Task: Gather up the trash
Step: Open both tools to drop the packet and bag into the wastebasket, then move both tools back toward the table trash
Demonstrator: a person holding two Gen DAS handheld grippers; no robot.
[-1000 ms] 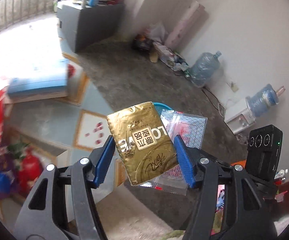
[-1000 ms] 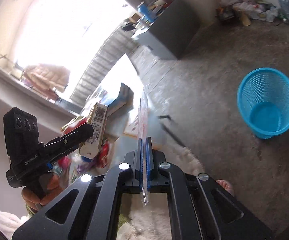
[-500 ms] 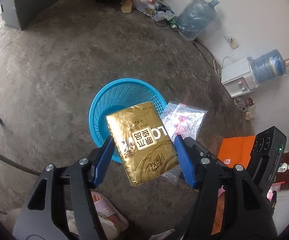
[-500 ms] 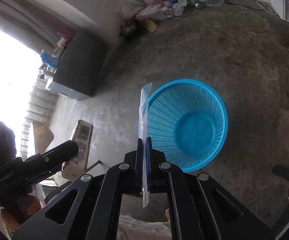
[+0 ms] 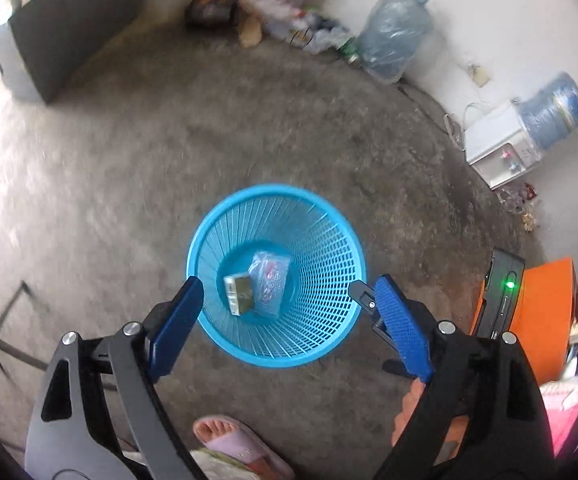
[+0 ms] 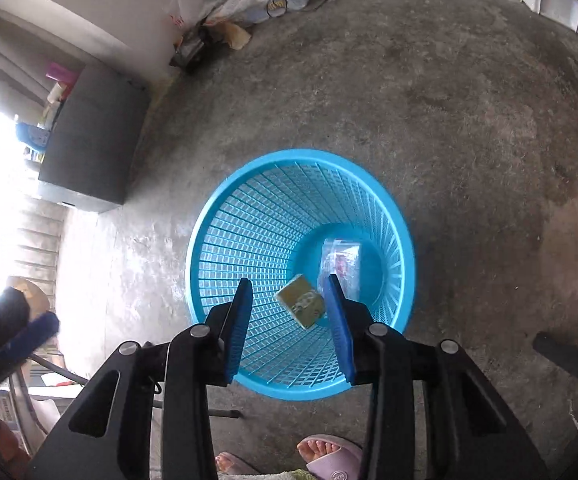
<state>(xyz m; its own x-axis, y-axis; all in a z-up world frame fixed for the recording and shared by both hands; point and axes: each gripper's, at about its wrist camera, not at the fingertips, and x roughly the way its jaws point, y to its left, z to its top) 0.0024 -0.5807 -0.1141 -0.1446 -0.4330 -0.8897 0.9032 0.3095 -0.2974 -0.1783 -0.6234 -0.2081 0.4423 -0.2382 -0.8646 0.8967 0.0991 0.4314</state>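
Two pieces of trash down in the blue basket: gold packet near the bottom beside the clear plastic bag, both inside the mesh wall; whether either fully at rest, hard to tell. Left tool above the rim, jaws just opened wide, nothing between them. Right tool likewise over the basket, jaws just opened part way, empty; packet and bag showing through the gap but well below, untouched.

Judged from this: this pair of items done, both drops made. Left to do, probably: back for more. A heap of bags and wrappers against the far wall beside the big water bottle, unclear whether part of the job. No loose trash evident on the bare concrete floor near the basket.

Hard to make out: print on the packet, contents of the bag, blurred and small. Left edge of the right-hand view blown out by daylight. Basket base partly covered by the two items. Only slippered toes of the person in view at the lower edge.
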